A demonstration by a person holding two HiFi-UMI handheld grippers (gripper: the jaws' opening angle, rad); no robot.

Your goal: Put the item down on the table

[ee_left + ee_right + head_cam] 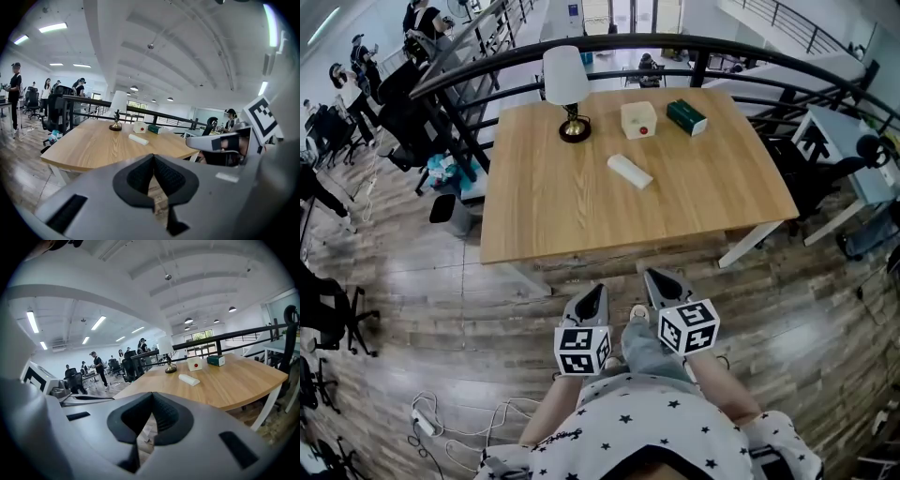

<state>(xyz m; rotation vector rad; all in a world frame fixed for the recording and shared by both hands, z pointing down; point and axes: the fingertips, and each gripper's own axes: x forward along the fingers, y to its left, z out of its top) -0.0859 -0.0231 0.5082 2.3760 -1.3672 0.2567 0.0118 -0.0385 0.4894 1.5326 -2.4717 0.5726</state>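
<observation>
Both grippers hang in front of the person, short of the wooden table's [534, 220] near edge. In the head view my left gripper [598, 289] and my right gripper [654, 275] point at the table, jaws together, with nothing between them. The left gripper view shows its black pads [140, 176] meeting at the tip, empty. In the right gripper view the pads [165, 416] also meet, empty. A white oblong item [630, 172] lies near the middle of the table, also in the left gripper view [138, 139] and the right gripper view [189, 379].
At the table's far side stand a white-shaded lamp [567, 89], a white box with a red dot [638, 120] and a green box [686, 117]. A black railing [609, 47] curves behind the table. Office chairs and people are at the left. Cables lie on the floor.
</observation>
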